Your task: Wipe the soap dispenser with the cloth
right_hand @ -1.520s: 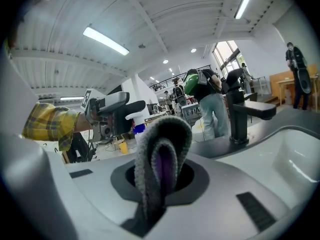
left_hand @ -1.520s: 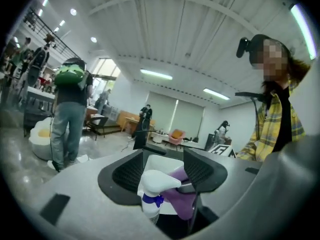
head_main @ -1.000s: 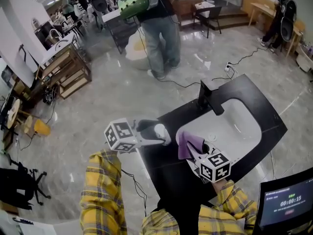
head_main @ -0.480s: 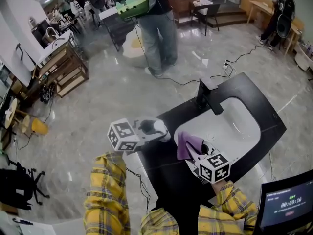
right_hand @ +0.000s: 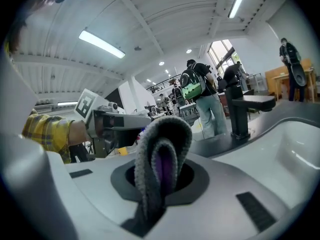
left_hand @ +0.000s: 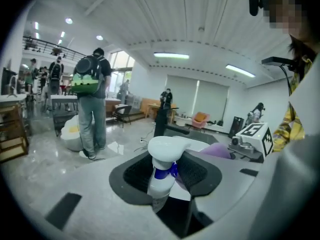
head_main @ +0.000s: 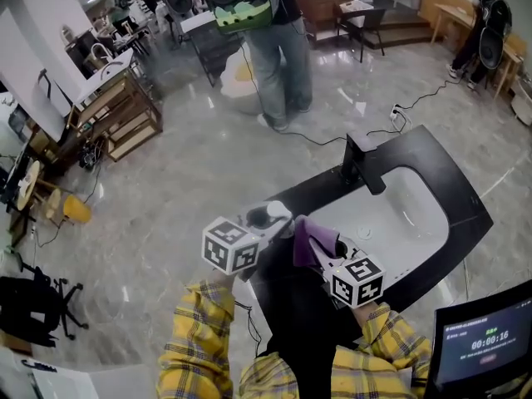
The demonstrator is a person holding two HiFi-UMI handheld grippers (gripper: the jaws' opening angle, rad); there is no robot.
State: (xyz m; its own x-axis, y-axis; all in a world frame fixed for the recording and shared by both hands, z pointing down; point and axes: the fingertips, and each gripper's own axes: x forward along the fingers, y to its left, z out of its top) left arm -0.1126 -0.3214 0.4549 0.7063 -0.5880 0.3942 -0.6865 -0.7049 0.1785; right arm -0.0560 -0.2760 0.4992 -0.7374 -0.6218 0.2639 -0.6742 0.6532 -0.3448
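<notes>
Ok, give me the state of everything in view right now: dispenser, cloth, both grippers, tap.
soap dispenser: clamped between the left jaws, pump head on.
cloth: folded over, pinched in the right jaws.
left gripper: jaws have just been closing, now shut on the soap dispenser.
right gripper: shut on the cloth.
tap: no water seen running.
screen: lit, timer showing.

Soap dispenser [left_hand: 161, 181]: smooth white plastic, slight gloss, with a blue plastic collar.
Cloth [right_hand: 162, 156]: soft fuzzy pile, grey outside, purple inside, matt.
Basin [head_main: 403, 214], at 3 o'clock of the cloth: glossy white, ceramic-looking.
Countertop [head_main: 457, 185]: smooth black, satin.
Faucet [head_main: 363, 165]: matt black.
Floor [head_main: 191, 165]: polished grey stone, reflective.
</notes>
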